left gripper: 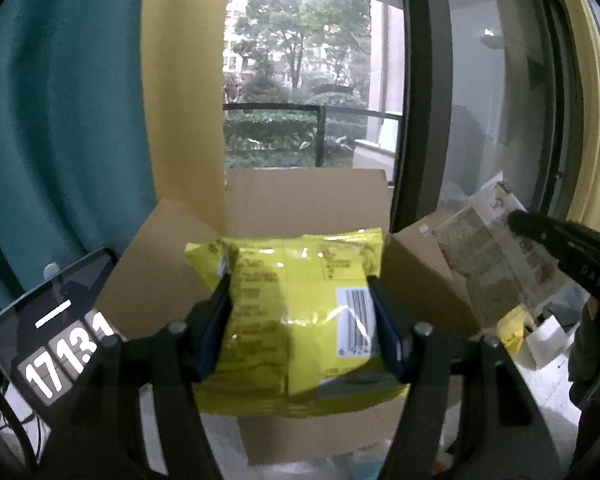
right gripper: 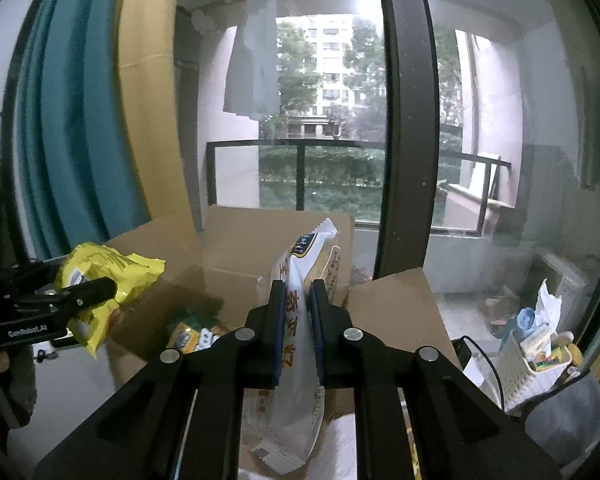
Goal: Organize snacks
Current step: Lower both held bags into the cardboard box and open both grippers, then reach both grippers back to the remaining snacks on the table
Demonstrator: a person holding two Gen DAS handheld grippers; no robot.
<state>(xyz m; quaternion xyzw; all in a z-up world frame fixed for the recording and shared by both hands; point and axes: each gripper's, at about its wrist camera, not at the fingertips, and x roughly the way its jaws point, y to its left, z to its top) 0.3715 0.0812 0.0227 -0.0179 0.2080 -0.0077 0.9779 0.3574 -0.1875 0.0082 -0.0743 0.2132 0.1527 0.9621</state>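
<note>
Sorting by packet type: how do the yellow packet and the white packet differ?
The glossy yellow snack packet is plain yellow with black print and a barcode; the white plastic snack packet carries orange lettering and a blue badge. Yellow faces its tool flat; white sits edge-on in its tool. Both are gripped over the open cardboard box.

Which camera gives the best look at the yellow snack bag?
The left wrist view. The yellow snack bag fills the middle there, flat-on with its barcode showing, clamped in the left gripper above the cardboard box. The right wrist view shows the bag small, crumpled and side-on at its left edge.
</note>
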